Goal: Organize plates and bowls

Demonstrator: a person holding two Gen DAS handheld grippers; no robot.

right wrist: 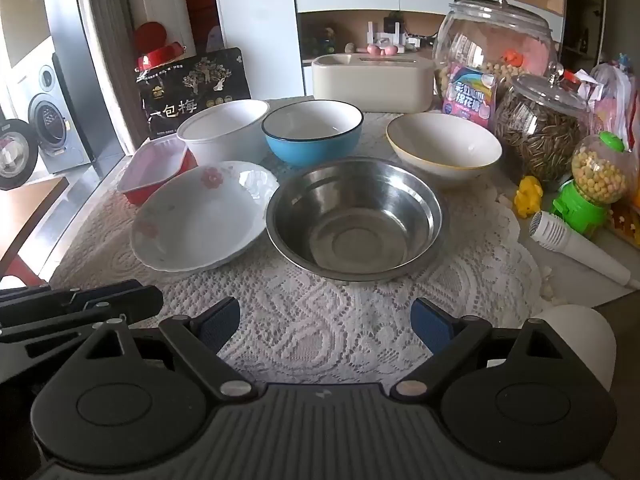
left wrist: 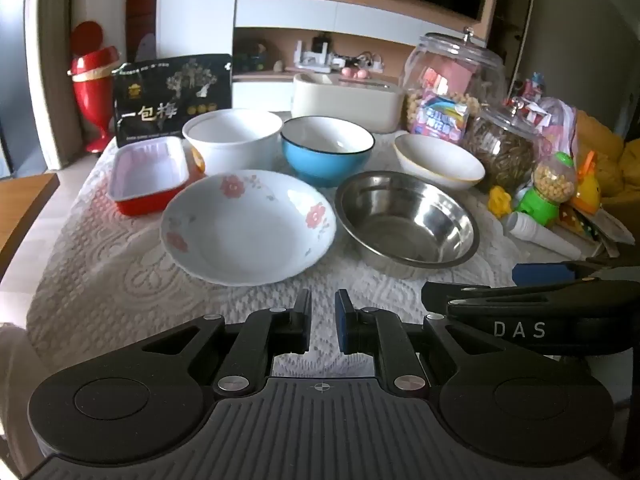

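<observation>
On a lace cloth stand a floral white plate (left wrist: 248, 226) (right wrist: 200, 216), a steel bowl (left wrist: 408, 222) (right wrist: 356, 218), a blue bowl (left wrist: 326, 150) (right wrist: 312, 130), a tall white bowl (left wrist: 234, 136) (right wrist: 224, 128), a yellow-rimmed white bowl (left wrist: 438, 162) (right wrist: 442, 146) and a red rectangular dish (left wrist: 150, 174) (right wrist: 156, 170). My left gripper (left wrist: 323, 322) hovers near the table's front, jaws nearly closed and empty, before the plate. My right gripper (right wrist: 326, 322) is open and empty, before the steel bowl. The right gripper also shows in the left wrist view (left wrist: 536, 280).
A black snack bag (left wrist: 174, 96), a cream box (left wrist: 346, 100) and glass jars (left wrist: 454, 80) stand behind the bowls. Toys and a white toy microphone (right wrist: 580, 246) crowd the right side. A red vase (left wrist: 92, 84) stands beyond the left edge.
</observation>
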